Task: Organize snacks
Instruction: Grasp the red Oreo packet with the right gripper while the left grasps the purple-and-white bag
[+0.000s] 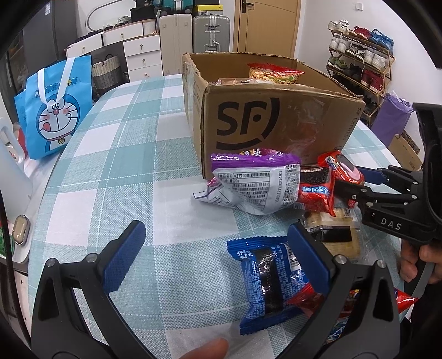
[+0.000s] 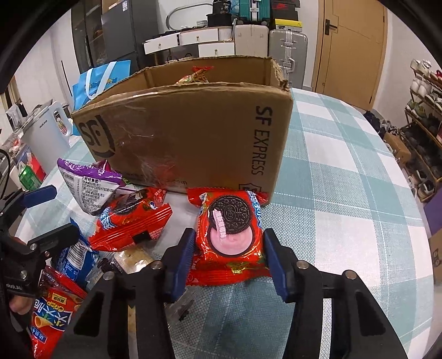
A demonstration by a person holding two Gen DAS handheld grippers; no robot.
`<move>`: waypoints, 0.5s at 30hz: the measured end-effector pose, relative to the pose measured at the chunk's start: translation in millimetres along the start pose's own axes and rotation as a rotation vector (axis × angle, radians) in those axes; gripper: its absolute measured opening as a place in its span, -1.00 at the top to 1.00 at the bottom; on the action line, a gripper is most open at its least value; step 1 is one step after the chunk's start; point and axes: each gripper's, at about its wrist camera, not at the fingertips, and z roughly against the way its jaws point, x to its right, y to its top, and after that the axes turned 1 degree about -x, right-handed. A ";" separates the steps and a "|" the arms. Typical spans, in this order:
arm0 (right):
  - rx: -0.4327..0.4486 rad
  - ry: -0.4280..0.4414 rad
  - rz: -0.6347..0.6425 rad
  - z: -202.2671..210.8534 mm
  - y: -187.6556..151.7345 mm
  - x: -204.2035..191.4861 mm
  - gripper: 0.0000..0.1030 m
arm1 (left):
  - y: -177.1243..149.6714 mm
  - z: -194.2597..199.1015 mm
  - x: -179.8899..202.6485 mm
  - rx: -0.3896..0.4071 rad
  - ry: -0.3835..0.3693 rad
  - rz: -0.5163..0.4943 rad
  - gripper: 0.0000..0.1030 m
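In right view only: right tongs (image 2: 228, 248) clamp red Oreo pack (image 2: 229, 234).

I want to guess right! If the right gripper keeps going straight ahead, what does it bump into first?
Probably the cardboard box. The right gripper already has the red cookie packet between its fingers, pointing at the box wall.

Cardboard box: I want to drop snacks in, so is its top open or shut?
Open. The cardboard box has no flaps across its top, and a noodle packet shows inside.

A lived-in home: a shoe rack (image 1: 359, 55) at upper right, suitcases (image 1: 210, 30) and white drawers (image 1: 142, 52) along the top wall, a wooden door (image 1: 266, 24), a checked-cloth desk (image 1: 124, 132).
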 end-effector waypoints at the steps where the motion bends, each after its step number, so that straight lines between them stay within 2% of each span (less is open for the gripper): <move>1: 0.002 0.002 0.005 1.5 0.5 -1.1 0.09 | 0.2 0.0 -0.2 0.000 0.001 0.001 -0.99; 10: 0.085 0.059 -0.036 27.9 4.9 8.2 0.12 | 4.2 -0.9 -2.0 0.013 0.007 0.013 -0.99; 15: 0.105 0.062 -0.047 34.9 8.8 11.9 0.11 | 13.3 -7.4 1.6 0.025 0.020 0.009 -0.99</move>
